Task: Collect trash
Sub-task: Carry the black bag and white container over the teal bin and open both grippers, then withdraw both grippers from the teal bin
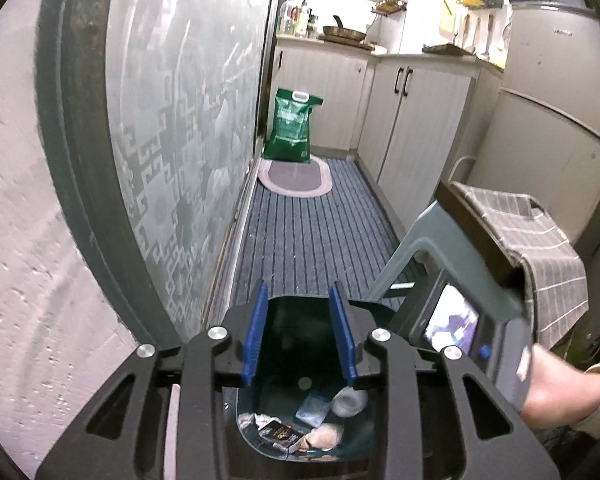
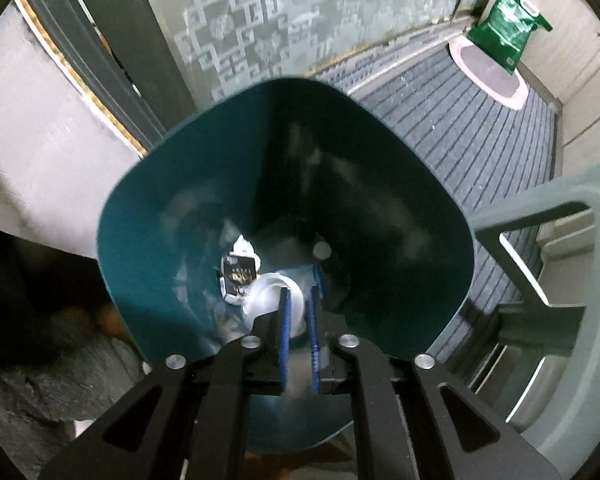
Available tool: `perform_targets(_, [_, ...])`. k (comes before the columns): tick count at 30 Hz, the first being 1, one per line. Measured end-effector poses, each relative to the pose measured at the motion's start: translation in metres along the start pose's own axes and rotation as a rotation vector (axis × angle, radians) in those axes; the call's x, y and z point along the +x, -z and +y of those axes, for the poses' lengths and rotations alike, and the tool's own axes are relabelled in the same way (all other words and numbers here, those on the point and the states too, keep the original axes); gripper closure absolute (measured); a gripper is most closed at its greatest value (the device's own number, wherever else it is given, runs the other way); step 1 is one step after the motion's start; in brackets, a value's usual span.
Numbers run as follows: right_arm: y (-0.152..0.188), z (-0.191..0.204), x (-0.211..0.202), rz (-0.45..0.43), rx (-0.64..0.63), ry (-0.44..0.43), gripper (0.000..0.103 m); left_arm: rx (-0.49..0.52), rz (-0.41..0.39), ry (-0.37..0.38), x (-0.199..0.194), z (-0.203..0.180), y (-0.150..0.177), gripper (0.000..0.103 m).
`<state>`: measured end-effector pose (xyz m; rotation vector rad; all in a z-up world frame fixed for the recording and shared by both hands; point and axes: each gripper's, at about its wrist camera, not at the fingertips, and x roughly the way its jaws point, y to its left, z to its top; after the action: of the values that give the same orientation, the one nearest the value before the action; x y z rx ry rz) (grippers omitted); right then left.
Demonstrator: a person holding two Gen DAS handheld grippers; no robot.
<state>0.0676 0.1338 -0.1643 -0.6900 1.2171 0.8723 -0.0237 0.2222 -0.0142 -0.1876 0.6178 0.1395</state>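
A dark teal trash bin [image 2: 148,216] stands on the floor by a frosted glass door; it also shows in the left wrist view [image 1: 296,312]. Inside lie a black-and-gold packet [image 2: 238,276], a pale blue wrapper [image 1: 312,408], crumpled paper and a white plastic cup [image 1: 350,400]. My right gripper [image 2: 299,296] reaches over the bin with its blue fingers [image 2: 285,320] close together around the white cup [image 2: 266,294]. My left gripper [image 1: 300,300] is open and empty above the bin's near rim. The right gripper's body and the hand holding it show at right in the left wrist view [image 1: 452,332].
A grey plastic stool [image 1: 416,240] with a checked cloth [image 1: 540,248] stands right of the bin. A striped blue mat [image 1: 312,232] runs to a green bag [image 1: 294,124] and an oval rug [image 1: 296,178]. Cabinets [image 1: 416,120] and a fridge [image 1: 556,92] line the right side.
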Motion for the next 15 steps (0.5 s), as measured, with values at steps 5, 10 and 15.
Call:
perform_targets(5, [0.006,0.003,0.007,0.020,-0.005,-0.008,0.072,-0.009,-0.051,0.017,-0.012,-0.001,-0.005,0.069])
perform_targets(10, [0.007,0.006,0.007,0.019,-0.016,-0.020,0.072,-0.008,-0.106,0.035,-0.023,-0.006,-0.010,0.069])
perform_targets(15, [0.007,0.013,-0.006,-0.016,-0.029,-0.037,0.072,-0.020,-0.157,0.050,-0.034,-0.008,-0.015,0.068])
